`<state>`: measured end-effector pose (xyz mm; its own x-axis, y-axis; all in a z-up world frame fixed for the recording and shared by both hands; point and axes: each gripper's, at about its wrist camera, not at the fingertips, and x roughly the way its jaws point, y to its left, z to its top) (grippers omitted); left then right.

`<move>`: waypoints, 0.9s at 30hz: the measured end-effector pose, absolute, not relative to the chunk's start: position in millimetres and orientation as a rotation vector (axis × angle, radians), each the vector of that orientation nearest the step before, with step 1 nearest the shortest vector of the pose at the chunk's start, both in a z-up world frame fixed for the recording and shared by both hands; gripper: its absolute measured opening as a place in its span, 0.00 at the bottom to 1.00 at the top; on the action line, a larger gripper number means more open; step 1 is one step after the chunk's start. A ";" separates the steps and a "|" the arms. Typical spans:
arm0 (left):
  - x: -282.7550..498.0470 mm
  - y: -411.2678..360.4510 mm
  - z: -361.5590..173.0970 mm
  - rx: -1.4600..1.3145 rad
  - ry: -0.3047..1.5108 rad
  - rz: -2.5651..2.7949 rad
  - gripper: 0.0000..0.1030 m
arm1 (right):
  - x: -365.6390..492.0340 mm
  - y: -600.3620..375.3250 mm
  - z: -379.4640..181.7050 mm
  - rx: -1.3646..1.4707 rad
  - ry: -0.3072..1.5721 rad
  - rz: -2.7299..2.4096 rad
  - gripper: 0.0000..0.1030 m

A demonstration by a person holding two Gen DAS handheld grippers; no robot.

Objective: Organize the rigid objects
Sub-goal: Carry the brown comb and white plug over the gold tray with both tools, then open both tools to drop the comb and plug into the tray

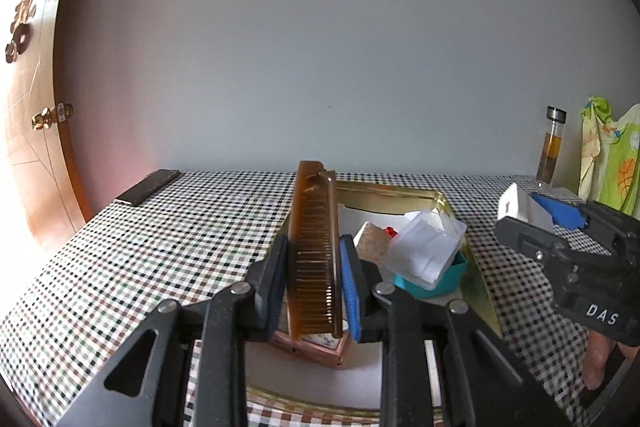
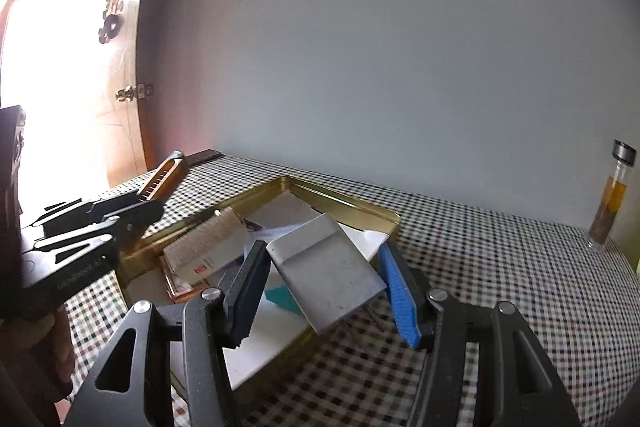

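My left gripper [image 1: 314, 287] is shut on a brown comb [image 1: 314, 247] and holds it upright above the near left part of a gold tray [image 1: 476, 267]. The comb also shows in the right wrist view [image 2: 162, 181]. My right gripper [image 2: 326, 287] is shut on a flat white box [image 2: 328, 271], tilted above the tray's [image 2: 360, 207] right edge. In the left wrist view the right gripper [image 1: 532, 215] and its white box [image 1: 520, 207] are at the right. The tray holds a beige box [image 2: 208, 243], a teal box [image 1: 440, 283], a clear plastic piece [image 1: 428, 247] and a pink-framed item [image 1: 320, 345].
The table wears a checkered cloth [image 1: 160, 247]. A dark phone [image 1: 148, 187] lies at its far left edge. A glass bottle with amber liquid [image 2: 610, 199] stands at the far right by the wall. A wooden door [image 1: 32, 107] is at the left, colourful cloth [image 1: 608, 155] at the right.
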<state>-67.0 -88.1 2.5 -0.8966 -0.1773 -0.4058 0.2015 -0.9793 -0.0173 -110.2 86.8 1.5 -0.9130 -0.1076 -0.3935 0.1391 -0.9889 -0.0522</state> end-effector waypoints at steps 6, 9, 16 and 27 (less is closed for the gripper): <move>-80.9 -90.1 9.8 0.644 0.049 -2.879 0.23 | -128.6 73.7 8.4 0.611 0.146 -2.929 0.57; -88.5 -89.7 12.8 0.664 0.034 -2.880 0.23 | -139.1 69.7 11.6 0.619 0.156 -2.925 0.57; -97.3 -84.9 13.0 0.709 -0.006 -2.882 0.23 | -157.2 64.9 12.6 0.664 0.129 -2.901 0.57; -102.6 -84.2 2.8 0.773 0.018 -2.881 0.23 | -166.3 62.8 2.8 0.726 0.117 -2.868 0.57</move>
